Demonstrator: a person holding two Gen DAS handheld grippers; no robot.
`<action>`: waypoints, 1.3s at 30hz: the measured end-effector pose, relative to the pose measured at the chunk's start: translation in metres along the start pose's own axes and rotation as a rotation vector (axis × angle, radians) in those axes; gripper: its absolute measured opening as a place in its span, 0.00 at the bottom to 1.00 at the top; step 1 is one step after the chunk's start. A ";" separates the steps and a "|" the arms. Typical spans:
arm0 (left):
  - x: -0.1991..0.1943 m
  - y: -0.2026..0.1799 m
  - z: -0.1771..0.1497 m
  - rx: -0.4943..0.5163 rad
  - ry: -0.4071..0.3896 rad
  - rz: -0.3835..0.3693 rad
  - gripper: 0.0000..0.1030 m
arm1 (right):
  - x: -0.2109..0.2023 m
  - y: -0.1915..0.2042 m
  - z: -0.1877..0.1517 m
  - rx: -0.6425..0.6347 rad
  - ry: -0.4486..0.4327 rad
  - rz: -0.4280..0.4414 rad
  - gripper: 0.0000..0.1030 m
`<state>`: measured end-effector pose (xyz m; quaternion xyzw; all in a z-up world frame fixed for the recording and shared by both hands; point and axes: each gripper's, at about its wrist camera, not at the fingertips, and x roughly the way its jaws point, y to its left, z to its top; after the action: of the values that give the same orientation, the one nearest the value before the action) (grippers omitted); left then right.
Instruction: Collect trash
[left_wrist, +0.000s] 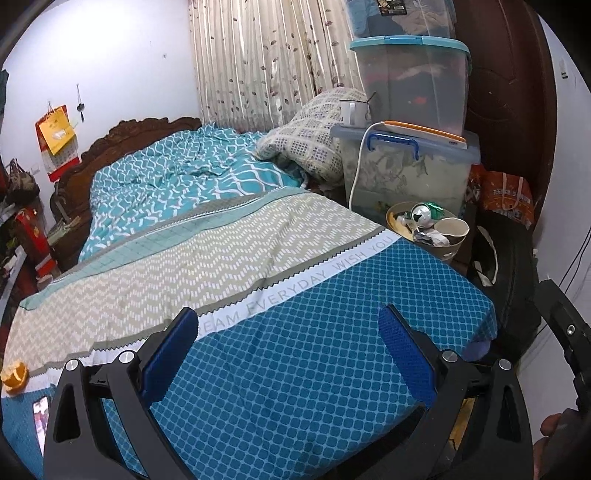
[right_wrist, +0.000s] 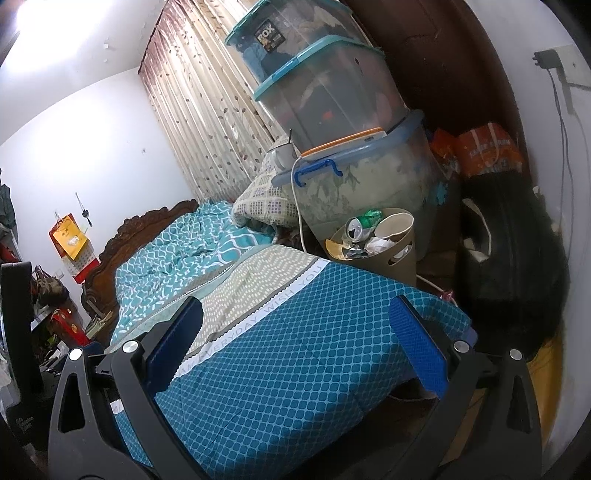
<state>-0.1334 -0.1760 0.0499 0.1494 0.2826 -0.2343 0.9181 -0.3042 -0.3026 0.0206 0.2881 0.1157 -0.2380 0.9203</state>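
Both grippers spread wide, gripping nothing

In the left wrist view the left gripper (left_wrist: 288, 347) fills the lower part of the frame, its two blue-padded fingers (left_wrist: 171, 354) set far apart and angled outward, with empty space between them. At the right edge of that view a black part of the other tool and a bit of the person's hand (left_wrist: 554, 430) show. In the right wrist view the right gripper (right_wrist: 295, 339) sits likewise at the bottom, blue pads (right_wrist: 417, 343) splayed wide, clasping nothing.
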 end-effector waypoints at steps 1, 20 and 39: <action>0.001 0.001 0.000 -0.001 0.004 -0.003 0.92 | 0.000 0.000 -0.001 0.002 0.003 0.000 0.97; 0.018 -0.003 -0.004 0.008 0.076 0.052 0.92 | 0.006 -0.002 -0.004 0.016 0.035 0.002 0.97; 0.007 0.000 -0.001 -0.011 0.030 0.087 0.92 | 0.007 0.004 -0.003 0.004 0.040 0.016 0.97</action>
<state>-0.1288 -0.1782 0.0450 0.1601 0.2906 -0.1903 0.9240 -0.2962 -0.3008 0.0170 0.2955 0.1310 -0.2249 0.9192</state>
